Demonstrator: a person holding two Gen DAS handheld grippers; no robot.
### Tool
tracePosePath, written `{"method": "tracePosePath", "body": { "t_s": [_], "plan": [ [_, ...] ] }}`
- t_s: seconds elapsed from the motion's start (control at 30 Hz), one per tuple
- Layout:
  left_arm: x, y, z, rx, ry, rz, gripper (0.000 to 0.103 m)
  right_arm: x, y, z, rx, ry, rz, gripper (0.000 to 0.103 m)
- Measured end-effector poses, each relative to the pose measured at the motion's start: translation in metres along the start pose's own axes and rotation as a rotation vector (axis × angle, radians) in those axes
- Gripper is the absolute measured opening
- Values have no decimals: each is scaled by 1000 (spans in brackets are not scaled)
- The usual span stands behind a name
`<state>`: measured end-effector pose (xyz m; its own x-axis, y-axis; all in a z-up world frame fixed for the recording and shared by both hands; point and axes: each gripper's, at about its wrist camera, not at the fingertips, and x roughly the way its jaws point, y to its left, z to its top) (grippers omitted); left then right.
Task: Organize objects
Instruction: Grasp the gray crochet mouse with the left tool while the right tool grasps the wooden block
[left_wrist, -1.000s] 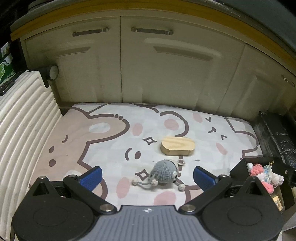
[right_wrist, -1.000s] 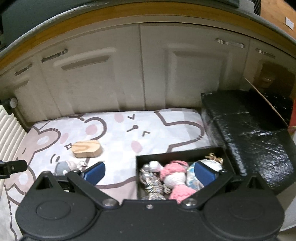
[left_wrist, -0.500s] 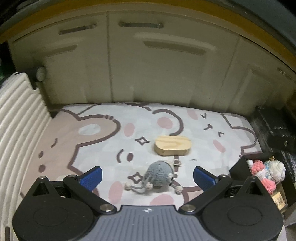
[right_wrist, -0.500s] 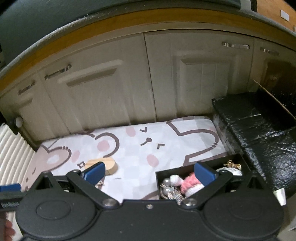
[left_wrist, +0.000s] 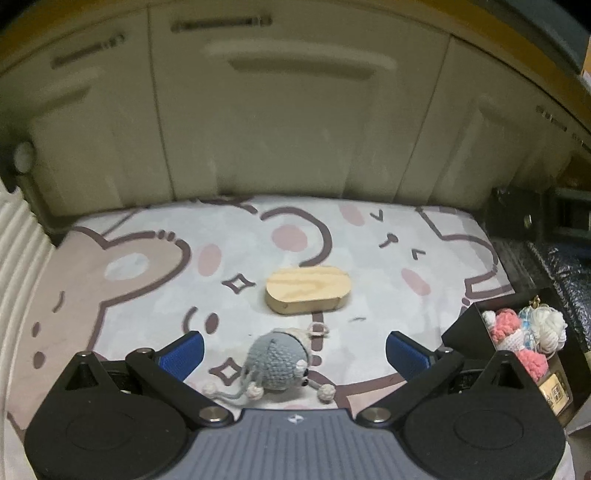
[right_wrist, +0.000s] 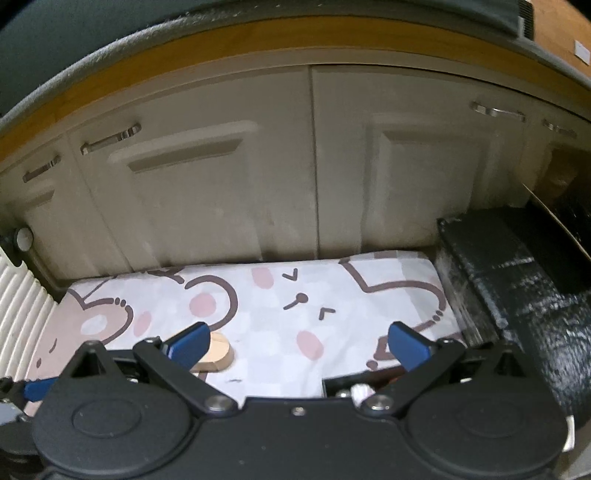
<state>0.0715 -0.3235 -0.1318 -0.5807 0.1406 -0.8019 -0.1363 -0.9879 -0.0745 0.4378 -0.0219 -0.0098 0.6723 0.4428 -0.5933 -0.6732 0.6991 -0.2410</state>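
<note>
A grey crocheted toy (left_wrist: 277, 363) with dangling cords lies on the cartoon-print mat (left_wrist: 147, 266), between the blue fingers of my open left gripper (left_wrist: 295, 349) and near its base. An oval wooden block (left_wrist: 308, 290) lies just beyond it and also shows in the right wrist view (right_wrist: 220, 355). A black box (left_wrist: 461, 328) of crocheted charms (left_wrist: 524, 338) stands at the right. My right gripper (right_wrist: 299, 341) is open and empty, above the mat's near edge, with the box (right_wrist: 334, 386) mostly hidden under it.
Cream cabinet doors (right_wrist: 314, 166) close off the back of the mat. A ribbed white panel (left_wrist: 14, 251) borders the left side. A black foil-wrapped block (right_wrist: 517, 291) lies along the right side.
The left gripper has moved forward over the grey toy, which now sits closer to its base. The right gripper has pulled back and up, so the box has slid under its body.
</note>
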Motion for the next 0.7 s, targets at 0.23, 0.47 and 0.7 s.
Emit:
{"method": "tracePosePath", "body": {
  "t_s": [0.23,0.47,0.7],
  "plan": [
    [31,8,1,-7,39,-7,95,31,4,22,10,31,19,103],
    [57,12,0,9,96,-23,78,68,13,28,32,88,40,103],
    [72,11,-6,76,127,-24,72,99,26,22,57,129,58,103]
  ]
}}
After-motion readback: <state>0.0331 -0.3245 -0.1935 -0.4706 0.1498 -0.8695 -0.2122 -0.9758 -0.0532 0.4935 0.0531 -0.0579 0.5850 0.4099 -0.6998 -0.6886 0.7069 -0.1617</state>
